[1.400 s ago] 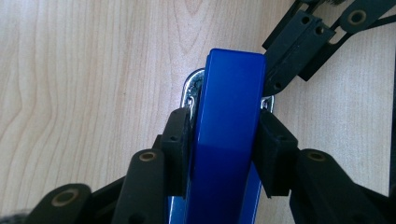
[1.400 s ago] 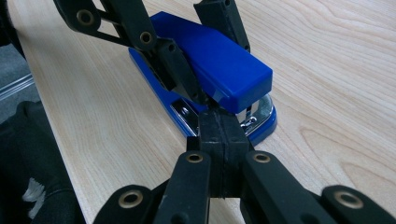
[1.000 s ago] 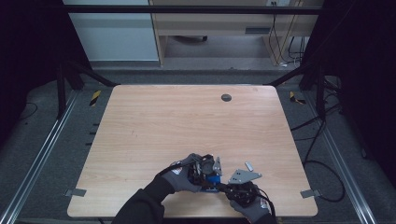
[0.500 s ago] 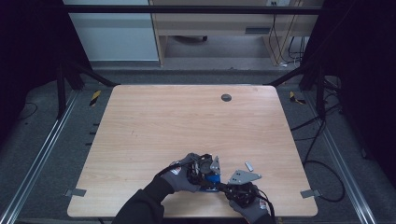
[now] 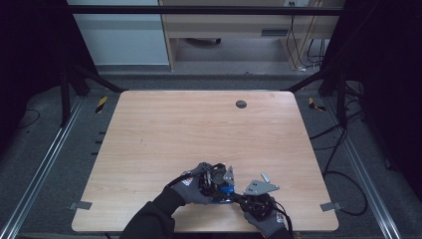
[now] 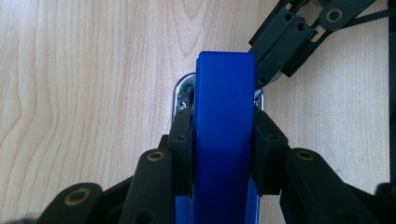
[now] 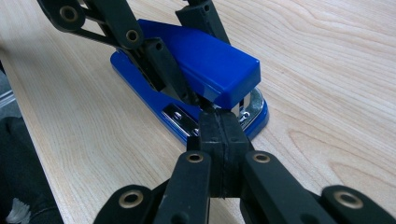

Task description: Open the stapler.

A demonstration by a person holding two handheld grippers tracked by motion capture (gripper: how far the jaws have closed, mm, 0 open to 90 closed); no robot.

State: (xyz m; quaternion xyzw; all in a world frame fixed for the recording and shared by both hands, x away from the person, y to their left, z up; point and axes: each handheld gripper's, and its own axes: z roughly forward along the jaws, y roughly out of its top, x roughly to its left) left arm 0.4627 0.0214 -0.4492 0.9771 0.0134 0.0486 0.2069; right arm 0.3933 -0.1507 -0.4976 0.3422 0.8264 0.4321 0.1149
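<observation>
While the stapler point(image 5: 222, 191) rests on the bench point(image 5: 164, 134) near its front edge, it is gripped across its blue top by the left claw point(image 6: 223, 135); the pads are seen pressed on both sides of the top in the left gripper view, the jaws having just been closing on it. The stapler's base lies flat on the wood, with the metal plate point(image 6: 183, 89) visible under the nose. The right claw point(image 7: 219, 135) is clenched, jaws together with nothing between them, and its tips are set at the stapler's point(image 7: 201, 74) front, just under the nose of the top and above the base plate. Whether the tips touch the metal cannot be told. Both gloved hands are seen close together at the front of the bench in the high view.
</observation>
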